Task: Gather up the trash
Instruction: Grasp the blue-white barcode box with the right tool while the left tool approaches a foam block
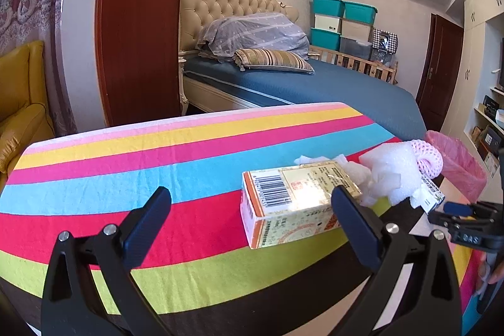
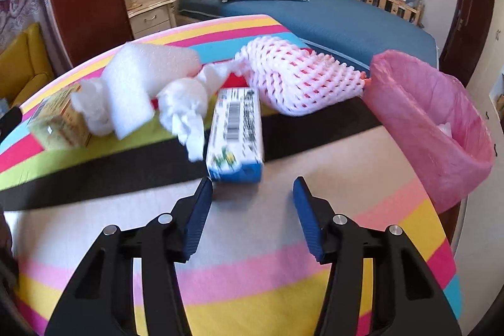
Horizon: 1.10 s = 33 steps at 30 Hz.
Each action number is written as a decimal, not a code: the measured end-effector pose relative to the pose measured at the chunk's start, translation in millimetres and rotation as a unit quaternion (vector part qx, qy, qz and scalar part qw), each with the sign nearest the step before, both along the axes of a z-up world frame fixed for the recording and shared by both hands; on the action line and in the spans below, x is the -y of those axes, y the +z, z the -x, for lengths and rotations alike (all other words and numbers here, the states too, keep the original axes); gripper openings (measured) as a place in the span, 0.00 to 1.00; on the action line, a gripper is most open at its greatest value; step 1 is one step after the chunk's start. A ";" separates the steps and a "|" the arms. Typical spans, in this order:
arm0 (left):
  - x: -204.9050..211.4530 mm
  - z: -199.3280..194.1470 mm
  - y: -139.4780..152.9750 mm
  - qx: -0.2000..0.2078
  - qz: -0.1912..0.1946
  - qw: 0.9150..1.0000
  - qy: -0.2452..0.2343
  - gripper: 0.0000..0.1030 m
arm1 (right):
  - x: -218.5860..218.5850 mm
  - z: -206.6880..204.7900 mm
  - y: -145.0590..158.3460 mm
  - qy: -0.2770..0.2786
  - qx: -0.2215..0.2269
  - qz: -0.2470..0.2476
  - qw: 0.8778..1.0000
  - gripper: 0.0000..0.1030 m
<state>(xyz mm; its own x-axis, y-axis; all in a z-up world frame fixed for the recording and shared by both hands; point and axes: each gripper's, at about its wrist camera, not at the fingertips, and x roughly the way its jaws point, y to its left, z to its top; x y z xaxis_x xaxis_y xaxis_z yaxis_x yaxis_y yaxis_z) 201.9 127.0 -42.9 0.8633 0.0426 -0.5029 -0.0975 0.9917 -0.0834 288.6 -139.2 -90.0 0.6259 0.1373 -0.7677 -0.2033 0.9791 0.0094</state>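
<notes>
Trash lies on a striped tablecloth (image 2: 252,282). A blue and white carton (image 2: 236,131) lies just ahead of my right gripper (image 2: 252,188), which is open and empty. A yellow and orange carton (image 1: 293,203) lies by the right finger of my left gripper (image 1: 252,200), which is open and empty; it also shows in the right wrist view (image 2: 60,122). White foam (image 2: 135,84), crumpled tissue (image 2: 186,109) and a pink foam net (image 2: 299,77) lie behind the cartons. A bin with a pink bag (image 2: 434,122) stands at the table's right edge. The right gripper shows in the left wrist view (image 1: 453,214).
A bed with a blue cover (image 1: 330,87) and pillows stands behind the table. A red-brown door (image 1: 138,21) and a yellow armchair (image 1: 19,103) are at the left. Stacked storage boxes (image 1: 343,21) stand at the back. A nightstand (image 2: 151,14) is beside the bed.
</notes>
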 end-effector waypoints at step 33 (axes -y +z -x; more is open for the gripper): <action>28.8 8.2 2.6 0.001 -0.019 0.999 -0.051 0.96 | -6.0 42.5 0.1 0.078 0.005 0.014 0.997 0.33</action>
<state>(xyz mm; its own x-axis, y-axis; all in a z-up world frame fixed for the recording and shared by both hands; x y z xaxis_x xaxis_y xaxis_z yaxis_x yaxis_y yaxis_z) 193.7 98.2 -40.3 0.8655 -0.0258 -0.5002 0.0035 0.9990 -0.0454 246.1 -133.2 -89.9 0.6052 0.2133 -0.7670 -0.3540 0.9351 -0.0193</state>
